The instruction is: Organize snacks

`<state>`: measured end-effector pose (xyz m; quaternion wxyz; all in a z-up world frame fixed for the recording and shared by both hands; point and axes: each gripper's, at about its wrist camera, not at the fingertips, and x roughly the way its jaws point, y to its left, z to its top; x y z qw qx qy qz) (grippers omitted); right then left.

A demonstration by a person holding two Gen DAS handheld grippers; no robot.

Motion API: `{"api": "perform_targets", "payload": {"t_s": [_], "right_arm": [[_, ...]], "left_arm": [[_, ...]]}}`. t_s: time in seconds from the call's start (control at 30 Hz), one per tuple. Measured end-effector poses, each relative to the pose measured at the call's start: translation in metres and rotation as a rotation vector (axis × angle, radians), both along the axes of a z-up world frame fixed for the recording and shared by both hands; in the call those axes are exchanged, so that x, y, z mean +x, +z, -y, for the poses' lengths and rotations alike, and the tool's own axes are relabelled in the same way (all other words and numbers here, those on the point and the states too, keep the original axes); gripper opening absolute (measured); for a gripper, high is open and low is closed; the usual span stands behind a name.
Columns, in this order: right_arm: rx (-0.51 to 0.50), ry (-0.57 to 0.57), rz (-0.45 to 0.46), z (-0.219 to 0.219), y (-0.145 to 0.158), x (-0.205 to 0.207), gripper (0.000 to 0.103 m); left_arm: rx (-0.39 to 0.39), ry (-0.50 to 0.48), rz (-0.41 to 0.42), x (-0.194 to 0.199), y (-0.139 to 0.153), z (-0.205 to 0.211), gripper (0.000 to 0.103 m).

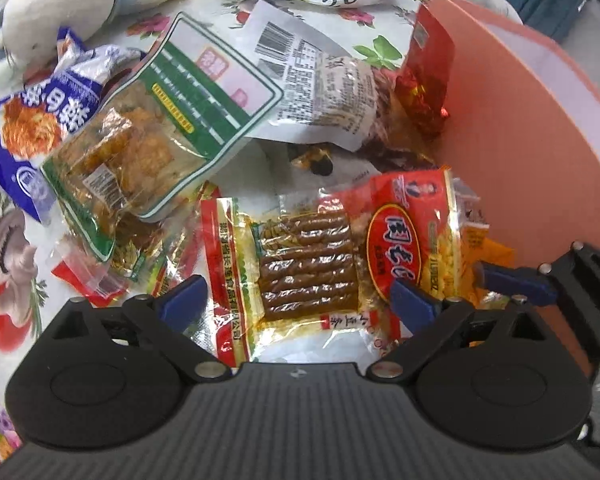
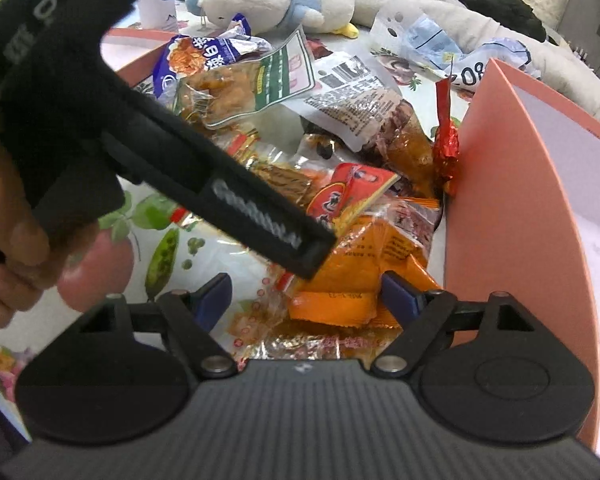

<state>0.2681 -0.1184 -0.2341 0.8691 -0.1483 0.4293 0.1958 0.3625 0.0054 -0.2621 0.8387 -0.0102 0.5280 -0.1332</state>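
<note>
In the left wrist view, the left gripper [image 1: 296, 300] stood spread wide and grasped nothing, low in the frame over a clear packet of brown sticks [image 1: 300, 264]. A red snack packet [image 1: 404, 232] lay just right of it, beside the pink box wall [image 1: 520, 140]. A green-edged packet [image 1: 148, 132] sat at upper left.

In the right wrist view, the right gripper [image 2: 306, 294] was likewise released, above an orange packet [image 2: 360, 268] at lower centre. A plush toy [image 2: 268, 0] lay at the top.
</note>
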Motion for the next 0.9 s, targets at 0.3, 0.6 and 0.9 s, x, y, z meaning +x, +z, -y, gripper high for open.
{"api": "perform_targets", "payload": {"t_s": [0.3, 0.6, 0.9], "right_arm": [[0.013, 0.029, 0.0, -0.002, 0.002, -0.008, 0.084], [0.029, 0.024, -0.007, 0.005, 0.007, -0.025, 0.081], [0.052, 0.011, 0.003, 0.011, 0.02, -0.059, 0.08]], "left_arm": [[0.085, -0.03, 0.07, -0.01, 0.003, 0.019, 0.063], [0.054, -0.016, 0.05, -0.031, 0.009, 0.012, 0.058], [0.015, 0.095, -0.001, -0.092, 0.023, -0.013, 0.003]]}}
